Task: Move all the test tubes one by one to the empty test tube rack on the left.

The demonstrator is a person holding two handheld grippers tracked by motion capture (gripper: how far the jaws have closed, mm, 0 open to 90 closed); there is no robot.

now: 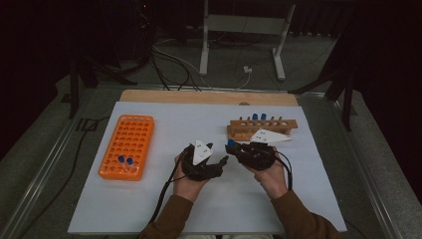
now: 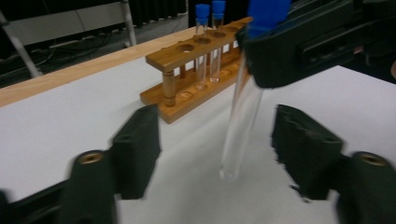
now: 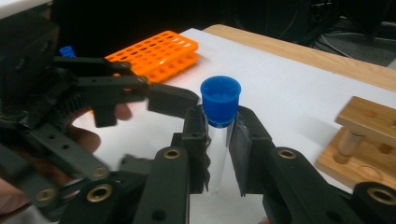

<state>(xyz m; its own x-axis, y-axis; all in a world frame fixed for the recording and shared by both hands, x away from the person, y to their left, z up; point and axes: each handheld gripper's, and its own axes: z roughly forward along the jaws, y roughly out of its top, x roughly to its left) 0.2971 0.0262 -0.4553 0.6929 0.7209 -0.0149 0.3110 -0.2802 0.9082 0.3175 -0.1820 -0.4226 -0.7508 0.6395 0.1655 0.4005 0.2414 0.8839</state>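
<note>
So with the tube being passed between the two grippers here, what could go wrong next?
The right gripper clamps the blue-capped tube just under its cap, so the long glass body hangs free. The left gripper has jaws either side of it, not yet touching. If they close off-centre they may knock the tube askew. A release before the left grip is firm could drop it onto the table.

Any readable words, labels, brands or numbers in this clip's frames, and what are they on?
No readable text.
The white plates on the claws carry small dark marks, too small to read.
The orange rack, the wooden rack and the blue-capped tube show no lettering.
</note>
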